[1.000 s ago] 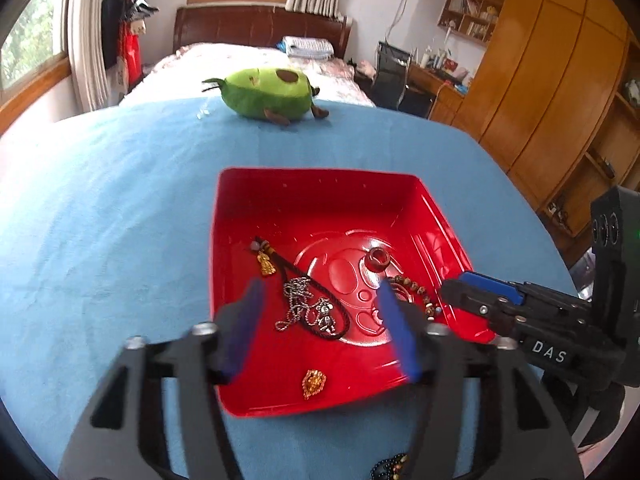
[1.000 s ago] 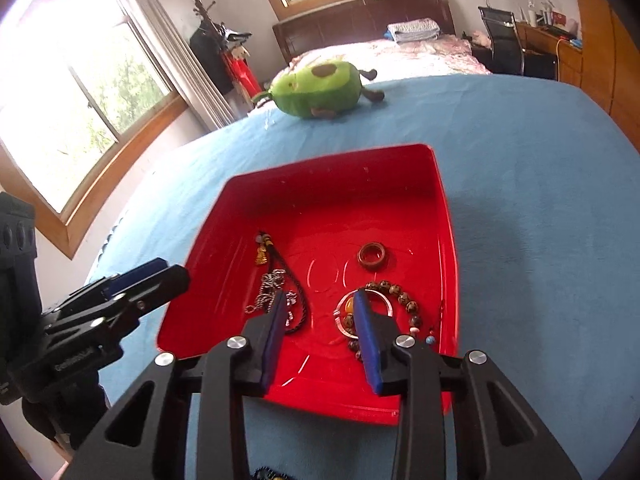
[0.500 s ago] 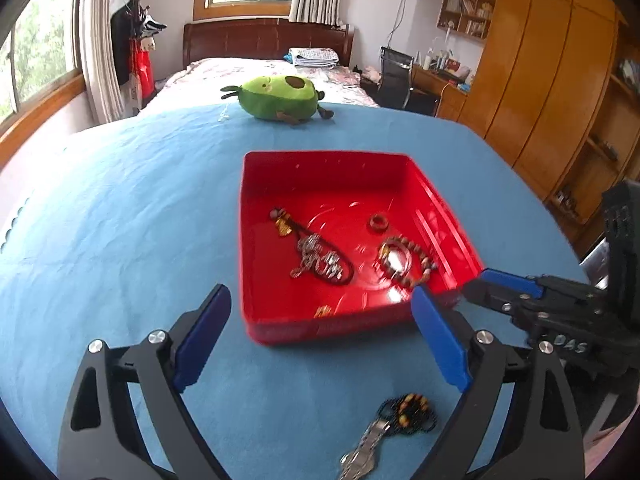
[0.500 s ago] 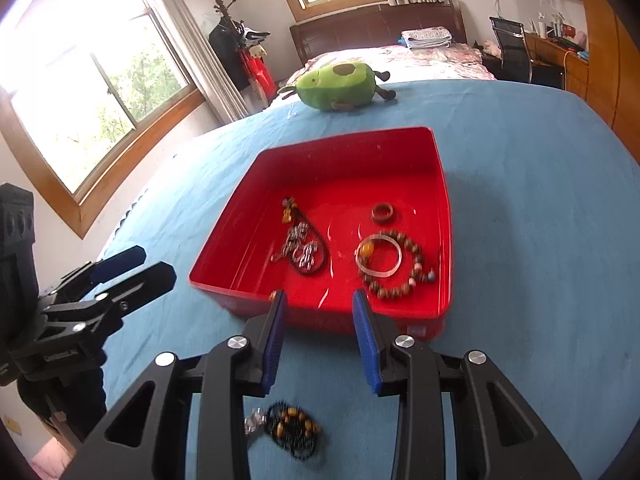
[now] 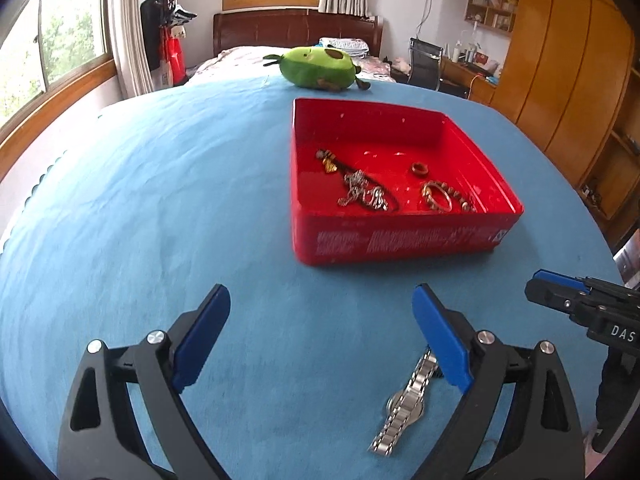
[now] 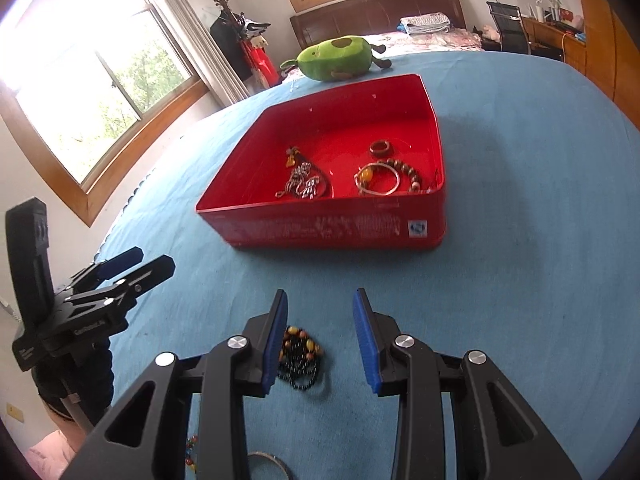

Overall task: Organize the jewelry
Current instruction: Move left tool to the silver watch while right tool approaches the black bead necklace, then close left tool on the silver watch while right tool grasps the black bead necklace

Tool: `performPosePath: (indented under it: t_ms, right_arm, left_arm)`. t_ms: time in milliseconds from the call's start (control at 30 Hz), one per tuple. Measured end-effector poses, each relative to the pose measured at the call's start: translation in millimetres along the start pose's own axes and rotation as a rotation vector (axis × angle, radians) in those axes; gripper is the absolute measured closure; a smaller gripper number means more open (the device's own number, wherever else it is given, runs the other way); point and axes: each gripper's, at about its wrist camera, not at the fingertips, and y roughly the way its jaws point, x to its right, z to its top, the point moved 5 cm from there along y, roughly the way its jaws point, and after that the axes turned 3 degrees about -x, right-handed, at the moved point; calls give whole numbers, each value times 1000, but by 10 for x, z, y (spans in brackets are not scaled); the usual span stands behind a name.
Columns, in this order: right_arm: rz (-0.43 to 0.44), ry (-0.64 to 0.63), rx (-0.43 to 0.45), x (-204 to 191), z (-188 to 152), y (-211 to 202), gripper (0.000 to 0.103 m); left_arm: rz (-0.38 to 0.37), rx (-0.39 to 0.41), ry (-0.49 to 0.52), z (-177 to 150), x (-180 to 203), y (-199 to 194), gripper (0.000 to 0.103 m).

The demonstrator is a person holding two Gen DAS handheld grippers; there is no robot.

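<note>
A red tray [image 5: 400,236] [image 6: 320,228] on the blue cloth holds a silver chain [image 5: 362,194], a ring [image 5: 420,168], a bangle and a bead bracelet [image 5: 440,200]. My left gripper [image 5: 322,322] is open wide and empty, low over the cloth in front of the tray; a silver watch [image 5: 406,400] lies by its right finger. My right gripper [image 6: 320,336] is open and empty over a black and orange bead bracelet [image 6: 300,354] on the cloth. Each gripper shows at the edge of the other's view.
A green avocado plush [image 5: 318,68] lies behind the tray. A silver bangle [image 6: 266,464] and small beads [image 6: 191,450] lie near the table's front edge under my right gripper. A bed, windows and wooden wardrobes surround the table.
Both grippers have pulled back from over the tray toward the table's front and dropped lower. The left gripper has opened wider. The watch and the black bead bracelet came into view.
</note>
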Motion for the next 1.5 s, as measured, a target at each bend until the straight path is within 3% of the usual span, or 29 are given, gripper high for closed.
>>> performPosePath:
  t_ms: [367,900,1033,1200,1400,1467,1500]
  right_arm:
    - [6,23,-53,37,-222,197,69]
    - [15,34,-70,57,-217,254,69]
    - [14,32,-71,44,-209,254,69]
    - [13,26,-76,29,-217,272,69]
    - [13,17,-93,7,-233,315,69]
    - [13,13,-101,-2,-237,335,69]
    - [13,12,-103,-4,-240,341,69]
  left_arm:
    - [-24,-75,71,-396,111,88,11]
    - [-96,-227,161,-761,433,333,12]
    - [-157,-285,167,-825,496,391,12]
    - [-130,-288,202,-881,554,431,13]
    - [-82,-249,211,-840,538,425,54]
    - [-64,-236,215,-831,510,421,73]
    - [-63,-233,216,-824,493,423,73]
